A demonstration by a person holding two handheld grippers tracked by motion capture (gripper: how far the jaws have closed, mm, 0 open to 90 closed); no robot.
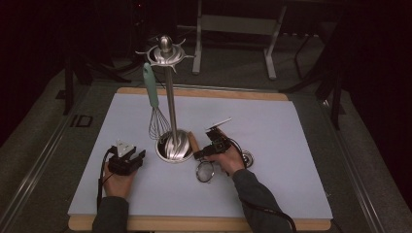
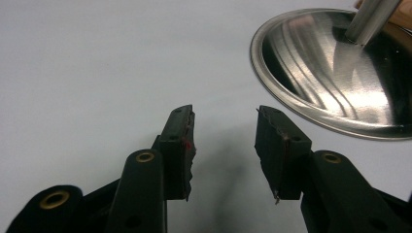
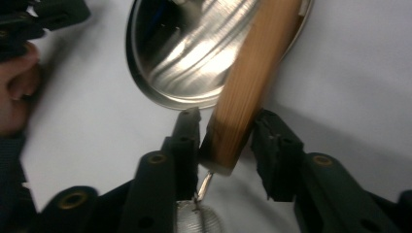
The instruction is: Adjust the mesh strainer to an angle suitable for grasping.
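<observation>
Table [image 1: 291, 145], pale sheet on a wooden board, dark room around it. Near the middle stands a steel utensil stand [image 1: 171, 97]: round dished base, upright pole, hooked crown on top. A whisk [image 1: 154, 104] with a mint-green handle hangs from one hook on the stand's left side, wire head just above the base.

Right gripper [image 1: 214, 144] sits just right of the stand's base. Its own view shows a wooden handle [image 3: 248, 82] between the jaws, jaws close on either side of it; the right jaw seems to have a sliver of gap, so the grip looks light or not fully closed. The handle's blunt end is low in the jaws, its length lying against the base rim [image 3: 145, 73]. Below that end a thin wire leads to a small mesh strainer [image 1: 205, 171], lying on the table by the right hand.

Left gripper [image 1: 127, 159] rests on the table left of the base, jaws apart, holding nothing [image 2: 223, 141].

Judgement: step in hand is securing the strainer by its handle, likely to hang it on the stand. Close firmly on the wood before lifting; grip is near the mesh end, so expect the long end to swing. Lift clear of the base rim, and keep away from the whisk.
</observation>
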